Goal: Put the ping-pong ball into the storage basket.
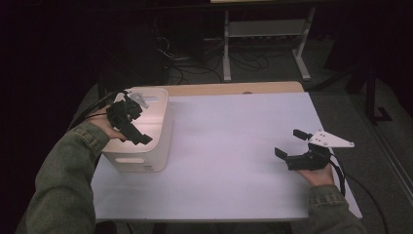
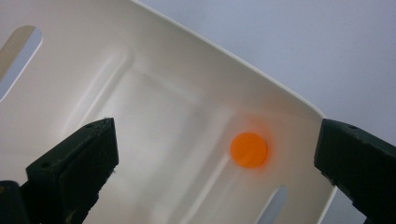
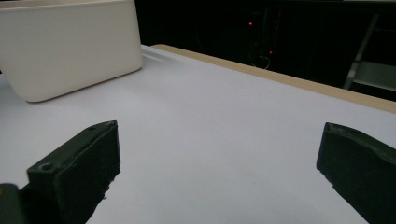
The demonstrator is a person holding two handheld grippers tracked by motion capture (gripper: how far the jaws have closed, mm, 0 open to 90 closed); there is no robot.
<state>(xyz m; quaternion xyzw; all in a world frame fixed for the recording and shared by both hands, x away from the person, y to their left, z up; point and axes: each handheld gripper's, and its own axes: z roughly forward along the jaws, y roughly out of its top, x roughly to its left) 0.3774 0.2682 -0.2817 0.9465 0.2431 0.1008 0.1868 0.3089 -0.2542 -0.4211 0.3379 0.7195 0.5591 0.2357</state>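
Fingers of the left gripper [image 1: 130, 118] stand wide apart above the white bin [image 1: 156, 141], holding nothing. An orange ball [image 2: 249, 150] lies on the bin floor, near one wall. On the bench [image 1: 229, 146], the right gripper [image 1: 292, 144] has wide, empty fingers too.

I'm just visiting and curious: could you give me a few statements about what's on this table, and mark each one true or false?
1. An orange ball lies inside the white bin. True.
2. The left gripper is clamped on the ball. False: its jaws stand wide open above the bin, with the ball lying free below.
3. The right gripper holds a cup. False: it is open, with nothing between its jaws.
4. The bin stands on the left part of the table. True.
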